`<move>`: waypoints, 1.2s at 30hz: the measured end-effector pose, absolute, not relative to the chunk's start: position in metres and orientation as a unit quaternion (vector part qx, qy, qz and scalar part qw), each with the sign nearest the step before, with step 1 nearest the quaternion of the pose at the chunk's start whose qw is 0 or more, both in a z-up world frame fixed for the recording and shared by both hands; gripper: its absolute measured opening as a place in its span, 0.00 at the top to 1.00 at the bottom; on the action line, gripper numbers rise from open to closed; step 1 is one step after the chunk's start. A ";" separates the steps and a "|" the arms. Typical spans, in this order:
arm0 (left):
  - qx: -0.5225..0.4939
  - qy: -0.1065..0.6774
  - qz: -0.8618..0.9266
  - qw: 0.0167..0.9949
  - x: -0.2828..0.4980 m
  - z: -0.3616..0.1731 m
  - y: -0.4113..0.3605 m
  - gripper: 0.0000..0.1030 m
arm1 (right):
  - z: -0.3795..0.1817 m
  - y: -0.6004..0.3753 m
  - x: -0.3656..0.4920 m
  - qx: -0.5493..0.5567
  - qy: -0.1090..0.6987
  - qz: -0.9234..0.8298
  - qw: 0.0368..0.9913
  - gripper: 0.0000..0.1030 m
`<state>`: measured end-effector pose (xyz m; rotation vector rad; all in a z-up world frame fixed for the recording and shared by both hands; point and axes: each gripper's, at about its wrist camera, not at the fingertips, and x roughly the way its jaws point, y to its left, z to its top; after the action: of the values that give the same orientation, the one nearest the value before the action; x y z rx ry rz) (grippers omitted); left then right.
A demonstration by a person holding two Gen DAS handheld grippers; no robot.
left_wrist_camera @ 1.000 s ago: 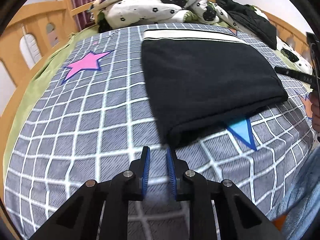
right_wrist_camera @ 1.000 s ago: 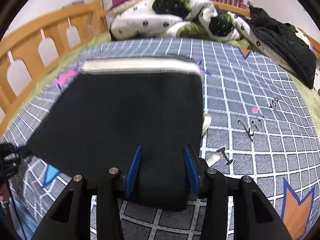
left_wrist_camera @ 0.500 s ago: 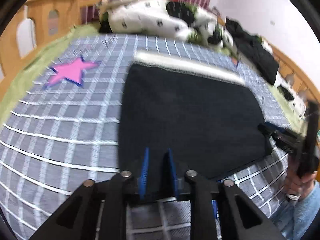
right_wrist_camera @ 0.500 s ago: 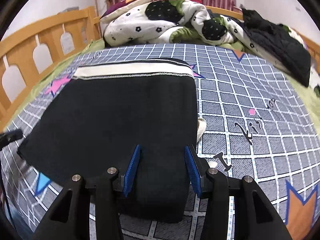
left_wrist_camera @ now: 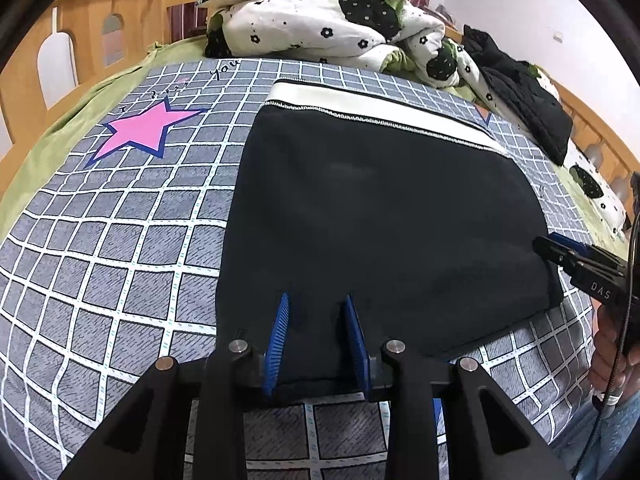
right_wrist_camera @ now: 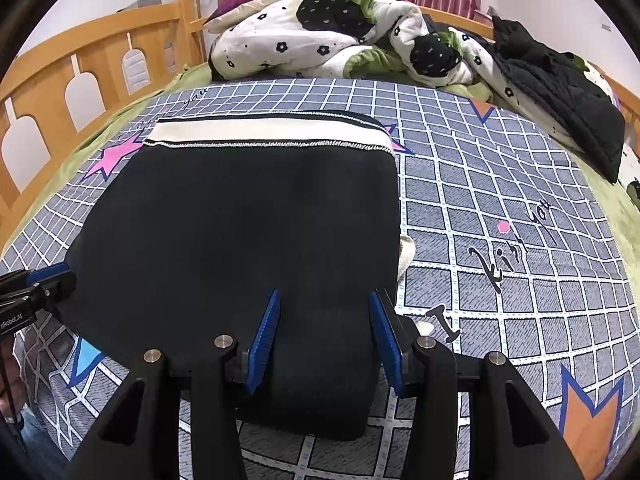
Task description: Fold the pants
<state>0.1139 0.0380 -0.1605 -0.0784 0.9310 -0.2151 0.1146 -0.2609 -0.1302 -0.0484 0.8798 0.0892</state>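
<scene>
The folded black knit pants (left_wrist_camera: 380, 216) lay flat, cream waistband (right_wrist_camera: 268, 134) pointing away from me. My left gripper (left_wrist_camera: 316, 320) and right gripper (right_wrist_camera: 324, 320) gaped over their near edge.

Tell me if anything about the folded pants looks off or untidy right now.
Mostly neat: the black pants lie flat on the bed sheet. One oddity: a small cream-coloured bit of fabric pokes out from under their right edge, just ahead of the right claw, so a piece seems not tucked in.
</scene>
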 end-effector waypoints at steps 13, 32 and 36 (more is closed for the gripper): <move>-0.012 0.441 -0.123 0.889 0.109 -0.134 0.055 0.73 | -0.125 -0.265 0.119 -0.012 0.416 0.009 0.909 0.54; 0.012 0.433 -0.112 0.894 0.275 -0.155 0.024 0.66 | -0.124 -0.274 0.262 -0.022 0.410 0.017 0.912 0.65; -0.021 0.435 -0.122 0.892 0.276 -0.159 0.032 0.61 | -0.126 -0.270 0.266 -0.034 0.415 0.010 0.909 0.66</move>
<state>0.2757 0.0322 -0.1587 -0.0446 0.9037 -0.2536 0.2660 -0.2699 -0.1263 -0.0691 0.8569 0.0200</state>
